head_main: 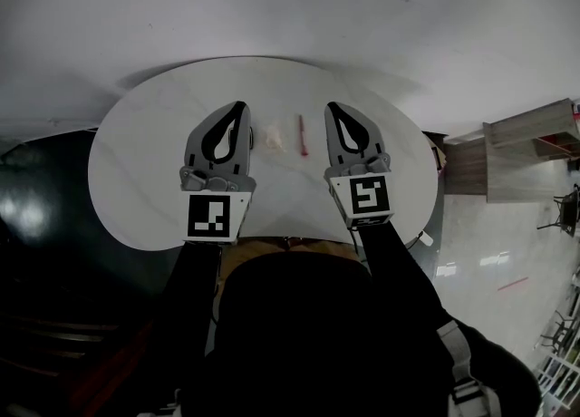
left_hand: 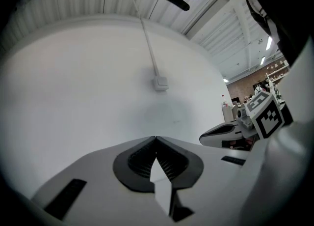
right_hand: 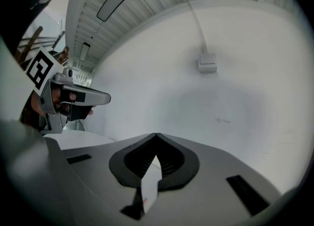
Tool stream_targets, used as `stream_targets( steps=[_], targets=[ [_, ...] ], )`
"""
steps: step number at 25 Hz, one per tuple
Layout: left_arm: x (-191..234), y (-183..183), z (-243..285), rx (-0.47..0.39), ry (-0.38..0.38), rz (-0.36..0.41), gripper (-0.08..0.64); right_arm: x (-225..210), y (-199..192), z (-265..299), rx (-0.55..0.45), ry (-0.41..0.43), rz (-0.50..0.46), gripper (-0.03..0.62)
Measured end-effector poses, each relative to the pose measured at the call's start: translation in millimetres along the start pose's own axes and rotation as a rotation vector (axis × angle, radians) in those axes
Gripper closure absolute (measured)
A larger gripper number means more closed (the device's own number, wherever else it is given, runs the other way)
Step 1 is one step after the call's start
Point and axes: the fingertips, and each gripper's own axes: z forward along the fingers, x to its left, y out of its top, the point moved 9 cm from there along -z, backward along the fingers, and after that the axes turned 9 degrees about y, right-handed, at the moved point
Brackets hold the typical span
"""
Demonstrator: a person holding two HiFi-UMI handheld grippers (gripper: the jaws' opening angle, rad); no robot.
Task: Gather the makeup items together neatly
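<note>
Two bits mid-frame: slim red pencil [head_main: 302, 134], prob light, rolls, so we'd pinch mid-shaft; soft pale puff [head_main: 274, 140]. Left gripper [head_main: 239, 109] & right gripper [head_main: 332, 109]: fingers clenched, empty.

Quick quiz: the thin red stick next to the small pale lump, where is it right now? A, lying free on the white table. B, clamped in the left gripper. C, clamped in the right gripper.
A: the head view shows the thin red stick lying on the white table beside the small pale lump, while the left gripper and right gripper are both shut on nothing.
</note>
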Motion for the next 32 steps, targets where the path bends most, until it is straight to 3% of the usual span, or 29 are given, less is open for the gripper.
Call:
stream_targets(
  steps=[6, 14, 32],
  targets=[
    [-3.3, -2.3, 3.2, -0.003, -0.005, -0.005, 0.543, 0.0, -2.4, -1.9, 0.007, 0.005, 0.068, 0.566],
    [-4.0, -4.5, 0.7, 0.004, 0.006, 0.005, 0.543, 1.2, -0.4, 0.5, -0.007, 0.034, -0.011, 0.566],
    [2.6, -2.1, -3.8, -0.007, 0.035, 0.012, 0.543, 9.0, 3.3, 5.6, -0.003, 0.062, 0.028, 0.566]
  ],
)
